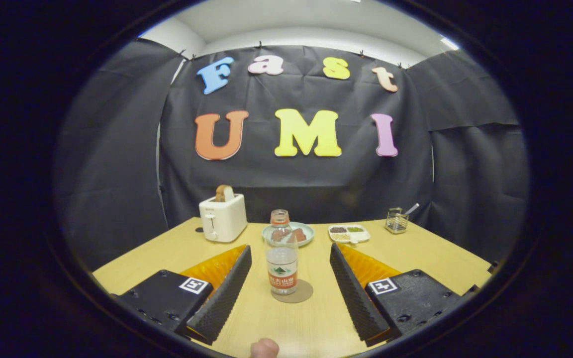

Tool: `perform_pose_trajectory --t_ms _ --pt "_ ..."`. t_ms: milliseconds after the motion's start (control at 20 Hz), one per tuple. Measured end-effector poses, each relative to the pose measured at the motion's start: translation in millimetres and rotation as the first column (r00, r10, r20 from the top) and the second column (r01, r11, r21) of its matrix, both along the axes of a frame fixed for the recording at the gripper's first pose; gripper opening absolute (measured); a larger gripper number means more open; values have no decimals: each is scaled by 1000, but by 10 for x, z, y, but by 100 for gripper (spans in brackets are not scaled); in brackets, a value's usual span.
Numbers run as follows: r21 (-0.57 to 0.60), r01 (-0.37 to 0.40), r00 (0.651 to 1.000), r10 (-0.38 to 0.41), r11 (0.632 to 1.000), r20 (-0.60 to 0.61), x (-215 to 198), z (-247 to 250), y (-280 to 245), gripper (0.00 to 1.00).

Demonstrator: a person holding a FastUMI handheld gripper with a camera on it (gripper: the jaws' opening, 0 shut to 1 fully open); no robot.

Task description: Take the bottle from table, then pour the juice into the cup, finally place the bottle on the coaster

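Observation:
A clear plastic bottle [281, 253] with a red-and-white label stands upright on a round brown coaster [297, 292] on the wooden table [430, 253]. It has no cap. My gripper [290, 258] is open, its two black ridged fingers [227, 288] spread wide to either side of the bottle, neither touching it. The bottle sits between the fingers, toward their tips. No cup can be made out.
Beyond the bottle lies a pale plate [306, 233] with reddish food. A white toaster [223, 217] with bread stands at the back left. A divided white dish [348, 233] and a small wire basket [396, 221] sit at the back right. A fingertip [264, 348] shows at the near edge.

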State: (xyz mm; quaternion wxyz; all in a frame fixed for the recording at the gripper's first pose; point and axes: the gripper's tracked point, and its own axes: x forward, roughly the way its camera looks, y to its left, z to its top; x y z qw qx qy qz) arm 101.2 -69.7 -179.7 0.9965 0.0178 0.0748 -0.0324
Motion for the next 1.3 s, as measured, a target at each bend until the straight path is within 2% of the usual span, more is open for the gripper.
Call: perform_pose_trajectory --t_ms 100,350,750,900,1150,1300 --pt "35 5 998 -7 999 60 -256 390 -44 100" --pt "2 32 993 -32 999 116 -811 940 -157 99" --pt "-44 -33 990 38 998 133 -1335 1428 85 100" --pt "-11 -56 987 57 998 152 -1492 1570 192 99" --pt "-18 -32 988 35 999 150 -1688 1624 144 100" --pt "-23 -44 986 47 999 163 -1810 1654 215 99"
